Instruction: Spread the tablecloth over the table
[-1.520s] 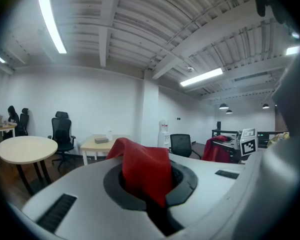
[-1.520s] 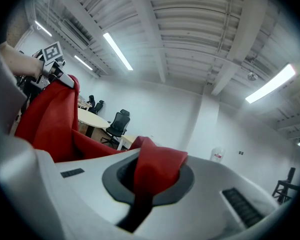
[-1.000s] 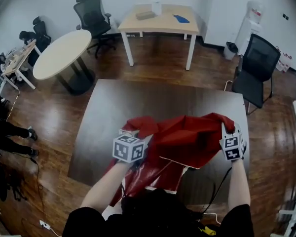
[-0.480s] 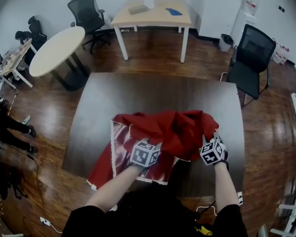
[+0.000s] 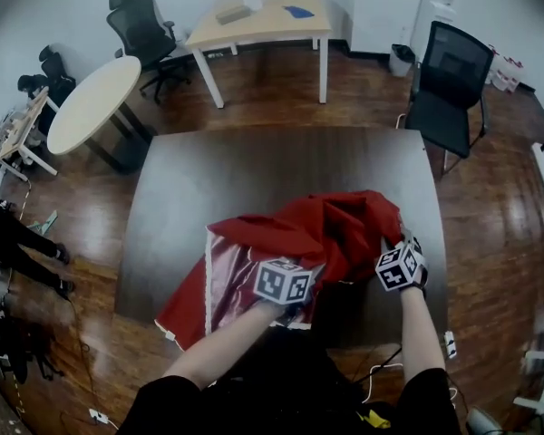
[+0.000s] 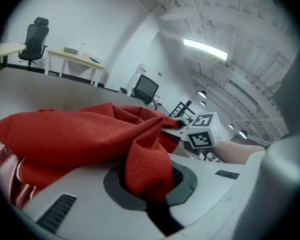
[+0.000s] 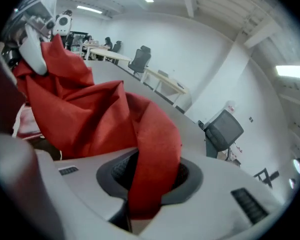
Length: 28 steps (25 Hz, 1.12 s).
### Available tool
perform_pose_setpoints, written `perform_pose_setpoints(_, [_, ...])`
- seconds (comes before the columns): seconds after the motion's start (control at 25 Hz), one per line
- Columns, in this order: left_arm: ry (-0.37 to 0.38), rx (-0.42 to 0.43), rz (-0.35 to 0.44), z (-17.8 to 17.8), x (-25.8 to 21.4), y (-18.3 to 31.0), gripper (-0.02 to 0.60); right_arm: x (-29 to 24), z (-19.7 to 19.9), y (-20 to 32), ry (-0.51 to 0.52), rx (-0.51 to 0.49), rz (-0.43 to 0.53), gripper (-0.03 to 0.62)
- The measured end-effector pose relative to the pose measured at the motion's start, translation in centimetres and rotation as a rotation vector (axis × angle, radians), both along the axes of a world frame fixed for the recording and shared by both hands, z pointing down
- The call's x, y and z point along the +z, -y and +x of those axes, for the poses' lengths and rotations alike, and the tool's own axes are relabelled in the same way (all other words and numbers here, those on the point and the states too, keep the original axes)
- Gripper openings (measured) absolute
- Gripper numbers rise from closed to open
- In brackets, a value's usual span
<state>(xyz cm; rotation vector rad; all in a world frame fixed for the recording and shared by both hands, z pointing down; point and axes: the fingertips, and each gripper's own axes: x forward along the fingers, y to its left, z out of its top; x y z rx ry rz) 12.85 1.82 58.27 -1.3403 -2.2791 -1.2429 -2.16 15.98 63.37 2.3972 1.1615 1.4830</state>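
The red tablecloth lies bunched on the near half of the dark brown table. Its shinier underside spills over the front left edge. My left gripper is at the heap's near side, shut on a fold of tablecloth that fills its jaws. My right gripper is at the heap's right end. Its jaws have just been opening, and a fold of tablecloth still lies loosely between them. The left gripper view shows the right gripper's marker cube beyond the cloth.
A black chair stands off the table's far right corner. Behind are a rectangular wooden table, a round table and an office chair. A person's legs show at the left edge.
Both grippers have come down and closer together, the left one moving right. The cloth, held up before, now rests heaped on the table.
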Motion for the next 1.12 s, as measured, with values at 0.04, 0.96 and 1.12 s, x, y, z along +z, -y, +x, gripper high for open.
perform_pose_setpoints(0.04, [0.010,0.002,-0.001,-0.8,0.0,-0.4,0.009,-0.6,-0.7,0.1,-0.024,0.019,-0.001,0.121])
perform_pose_setpoints(0.96, [-0.130,0.297,-0.122,-1.6,-1.7,2.9,0.227,-11.7,15.3,10.4,-0.735,-0.237,0.295,0.359])
perform_pose_setpoints(1.12, [-0.174,0.170,-0.155,4.0,-2.6,4.8,0.227,-9.6,22.4,12.2,-0.642,-0.370,0.372,0.446])
